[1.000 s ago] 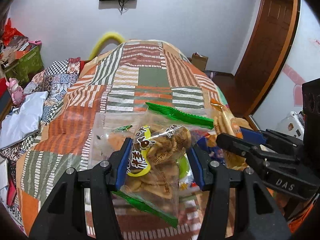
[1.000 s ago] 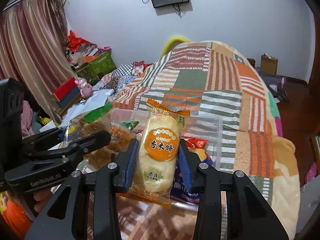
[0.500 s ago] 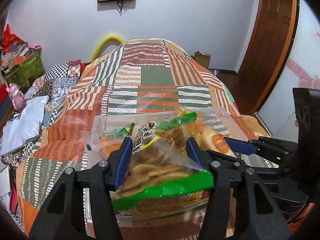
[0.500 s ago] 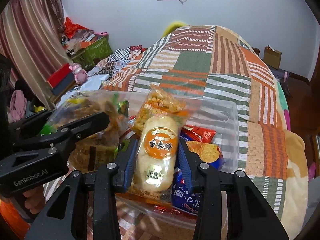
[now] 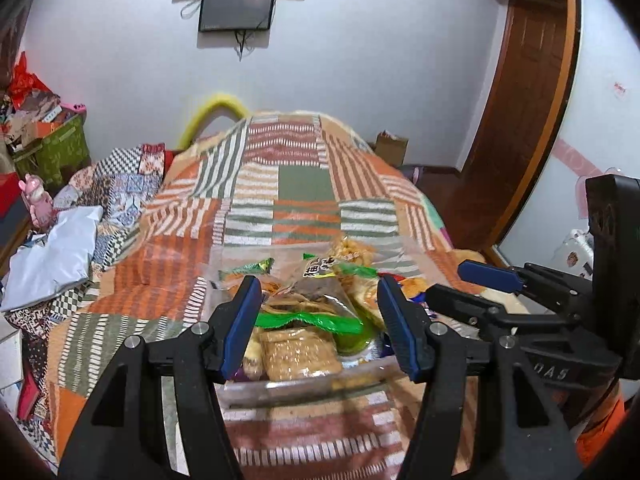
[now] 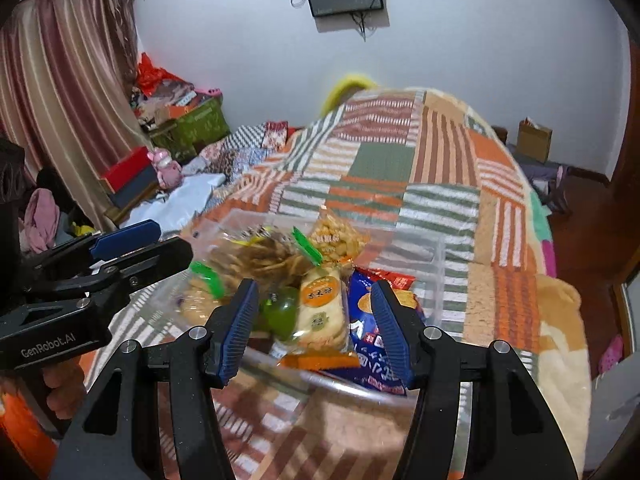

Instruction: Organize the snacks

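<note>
Snacks fill one clear plastic bin [image 6: 434,280] that sits on the patchwork bedspread [image 5: 304,184], and both of my claws hang just over its near edge. My left gripper [image 5: 318,322] has its two blue pads spread wide with nothing between them; my right gripper [image 6: 314,326] is spread the same way, also holding nothing. Inside the bin I count one clear bag of brown crisps with a green seal strip [image 5: 308,312], one square pack of tan crackers [image 5: 298,354] lying against the near wall, and one rice cracker pack with a round orange label [image 6: 322,314] lying flat near the middle. Just left of that pack sits one green jelly cup [image 6: 282,314]. One bag of yellow puffed bits [image 6: 338,236] leans toward the far side, touching the crisps bag. One blue packet [image 6: 370,344] lies along the right side with one red wrapper [image 6: 394,280] behind it. More wrappers lie underneath, too buried for me to count
</note>
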{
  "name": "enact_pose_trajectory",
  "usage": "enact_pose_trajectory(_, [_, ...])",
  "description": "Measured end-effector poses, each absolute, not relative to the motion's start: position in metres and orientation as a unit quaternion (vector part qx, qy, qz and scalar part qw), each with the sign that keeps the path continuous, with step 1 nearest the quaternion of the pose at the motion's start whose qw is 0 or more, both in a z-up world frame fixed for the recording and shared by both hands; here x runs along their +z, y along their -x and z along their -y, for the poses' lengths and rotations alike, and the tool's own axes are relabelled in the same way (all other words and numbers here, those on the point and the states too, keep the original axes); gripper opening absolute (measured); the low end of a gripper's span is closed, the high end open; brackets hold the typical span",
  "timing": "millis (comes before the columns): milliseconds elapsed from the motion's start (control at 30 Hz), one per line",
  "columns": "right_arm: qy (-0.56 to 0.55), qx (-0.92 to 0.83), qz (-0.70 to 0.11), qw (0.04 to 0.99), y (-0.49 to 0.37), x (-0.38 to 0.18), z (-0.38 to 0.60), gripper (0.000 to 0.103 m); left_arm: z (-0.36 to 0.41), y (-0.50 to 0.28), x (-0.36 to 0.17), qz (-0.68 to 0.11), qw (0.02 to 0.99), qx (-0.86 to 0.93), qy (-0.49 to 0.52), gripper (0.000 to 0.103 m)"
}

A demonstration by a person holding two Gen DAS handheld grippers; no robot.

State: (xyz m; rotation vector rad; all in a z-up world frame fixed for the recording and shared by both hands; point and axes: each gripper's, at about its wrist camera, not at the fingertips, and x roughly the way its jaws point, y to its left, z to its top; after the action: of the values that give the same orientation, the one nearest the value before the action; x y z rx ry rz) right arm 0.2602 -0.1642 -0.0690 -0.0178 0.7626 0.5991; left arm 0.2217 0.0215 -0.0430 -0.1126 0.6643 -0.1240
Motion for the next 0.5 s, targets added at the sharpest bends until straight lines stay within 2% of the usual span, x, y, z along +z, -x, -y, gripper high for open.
enact_pose_trajectory(233, [0.002, 0.292, -0.312, 0.904, -0.215, -0.023, 0.181, 0.055, -0.023, -0.163, -0.005, -0.270, 0.960, -0.063, 0.049, 0.060])
enact_pose_trajectory(300, [0.002, 0.292, -0.297, 0.909, -0.201, -0.012, 0.184, 0.055, -0.022, -0.149, 0.002, -0.256, 0.963, -0.062, 0.046, 0.066])
enact_pose_trajectory(433, [-0.001, 0.290, -0.267, 0.919, -0.176, 0.006, 0.190, 0.071, -0.020, -0.118, 0.018, -0.216, 0.975, -0.049, 0.034, 0.082])
enact_pose_trajectory(500, [0.002, 0.287, -0.255, 0.923, -0.167, 0.011, 0.193, 0.072, -0.019, -0.106, 0.022, -0.200, 0.978, -0.047, 0.029, 0.088])
